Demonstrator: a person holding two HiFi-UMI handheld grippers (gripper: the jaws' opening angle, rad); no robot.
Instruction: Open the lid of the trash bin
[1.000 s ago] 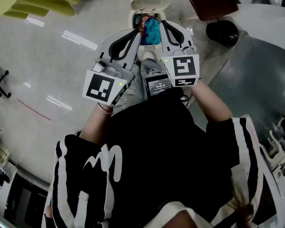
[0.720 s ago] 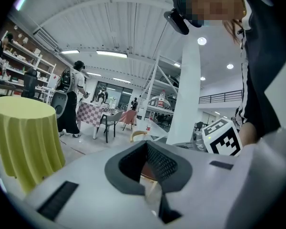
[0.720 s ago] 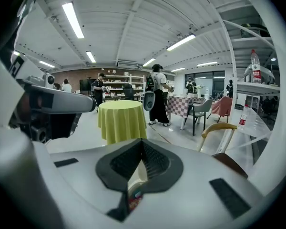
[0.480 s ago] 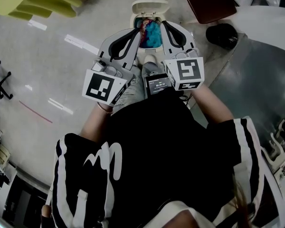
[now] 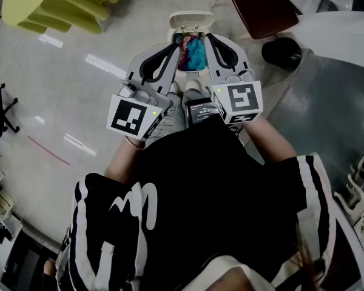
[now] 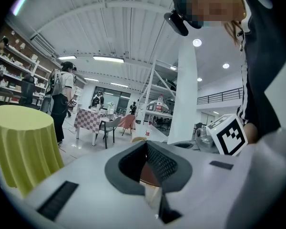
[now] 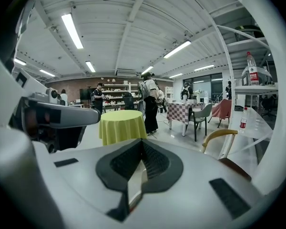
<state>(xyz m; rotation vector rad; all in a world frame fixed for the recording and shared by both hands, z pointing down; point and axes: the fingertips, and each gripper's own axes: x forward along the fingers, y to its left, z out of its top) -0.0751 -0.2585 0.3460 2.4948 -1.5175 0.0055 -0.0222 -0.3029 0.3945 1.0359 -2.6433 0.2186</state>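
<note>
Floor (image 5: 79,83): pale, glossy, reflecting ceiling lights. A thin red line (image 5: 48,150) crosses it at the left of the frame. Standing on it:
- trash bin (image 5: 171,36), top centre, lid (image 5: 192,20) raised, coloured contents visible
- yellow-green draped table (image 5: 54,5), upper left
- brown chair (image 5: 261,5) and black round object (image 5: 282,52), upper right

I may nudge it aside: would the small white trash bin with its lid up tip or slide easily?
Likely light: the small white trash bin holds only crumpled blue and red contents. On the glossy floor it would probably slide. Its raised lid might swing shut if jolted.
</note>
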